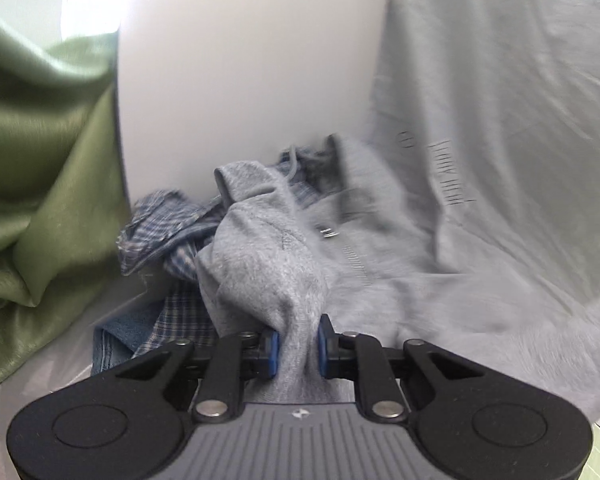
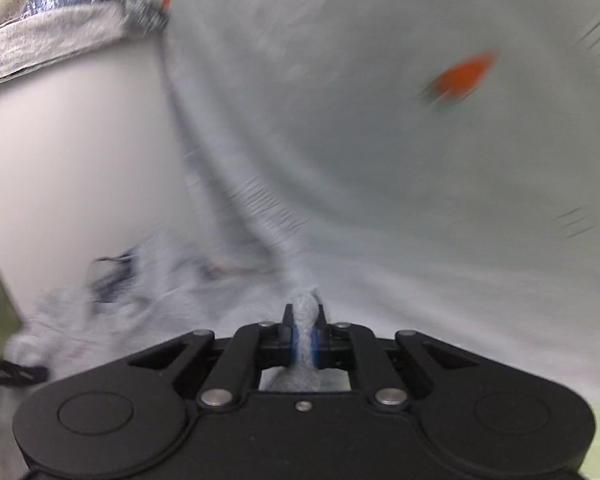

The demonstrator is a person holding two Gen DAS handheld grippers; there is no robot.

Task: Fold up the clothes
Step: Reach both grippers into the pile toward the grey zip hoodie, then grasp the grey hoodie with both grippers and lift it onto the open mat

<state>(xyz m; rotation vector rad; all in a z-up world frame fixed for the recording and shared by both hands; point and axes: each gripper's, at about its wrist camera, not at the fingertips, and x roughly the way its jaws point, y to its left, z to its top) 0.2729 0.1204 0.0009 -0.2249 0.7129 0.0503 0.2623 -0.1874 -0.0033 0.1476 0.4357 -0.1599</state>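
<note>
**Grey garment gripped at two points, fold not yet begun**

White, rounded wall fills the background of both wrist views, with a green curtain [image 1: 40,168] bunched at the left of the left view.

Between the blue pads of the left gripper [image 1: 298,348] a thick bunch of the grey sweatshirt [image 1: 260,264] is pinched; the fingers stand narrowly apart, closed onto the cloth. The right gripper [image 2: 305,340] has its fingers almost together, clamping a thin rolled edge of grey knit that pokes up just above the pads.

Outward from the left fingers, the sweatshirt rises in a crumpled hump at centre frame. Just behind and to its left lies a blue checked shirt [image 1: 168,224], rumpled, partly under the grey cloth. A pale grey sheet [image 1: 500,100] with dark tick marks covers the right of the left view; in the right view it spreads across most of the frame, carrying a blurred orange patch [image 2: 462,76] at upper right. A patterned cloth [image 2: 60,12] sits at upper left there.

Judging by the heap, the work is at an early stage: the sweatshirt is gripped but still bunched, not spread flat, and no fold is visible. The checked shirt looks untouched.
</note>
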